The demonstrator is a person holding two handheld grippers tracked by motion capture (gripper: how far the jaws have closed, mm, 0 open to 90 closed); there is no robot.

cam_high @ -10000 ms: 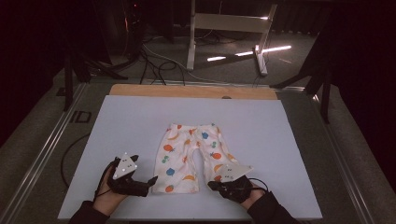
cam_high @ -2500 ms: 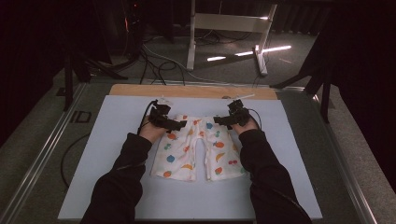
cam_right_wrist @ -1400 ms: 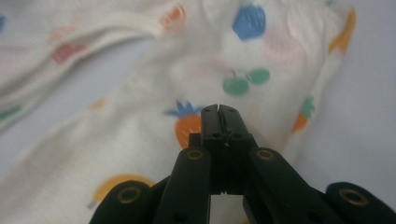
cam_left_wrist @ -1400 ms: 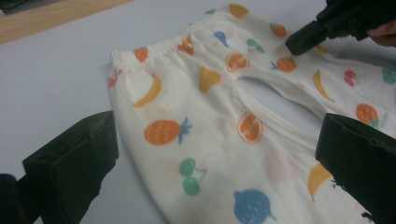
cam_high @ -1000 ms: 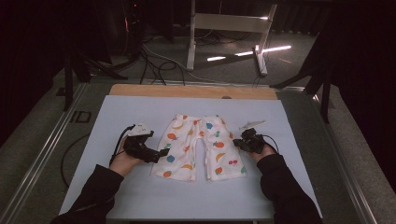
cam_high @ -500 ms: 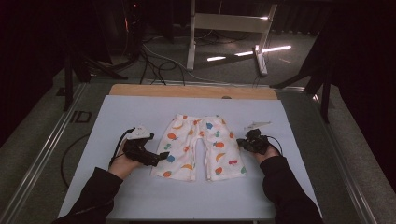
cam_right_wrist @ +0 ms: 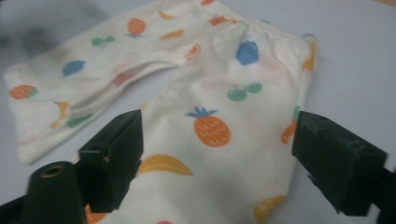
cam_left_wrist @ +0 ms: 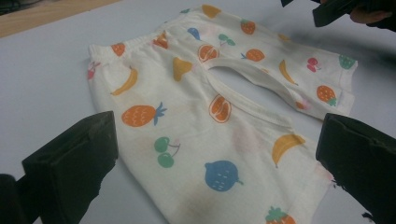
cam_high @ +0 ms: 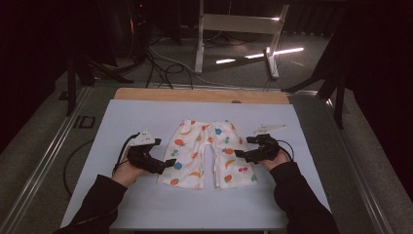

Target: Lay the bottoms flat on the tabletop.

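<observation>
The shorts (cam_high: 208,153) lay flat on the bench (cam_high: 146,112). The left hand-held gripper (cam_high: 168,164) sat at their left, the right hand-held gripper (cam_high: 238,155) at their right

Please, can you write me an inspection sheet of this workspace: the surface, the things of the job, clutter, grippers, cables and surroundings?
Surface: pale blue mat over a table, with a wooden strip along the far edge.
Job's things: fruit-print pants lying flat, waistband at the far side, the two legs toward the person.
Clutter: nothing seen.
Grippers: left gripper at the outer edge of the left leg, jaws open; right gripper at the outer edge of the right leg, its jaws have just been opening, no cloth pinched.
Cables: one black cable trails from the left gripper; more lie on the floor behind the table.
Surroundings: dark room, white metal frame behind.
</observation>
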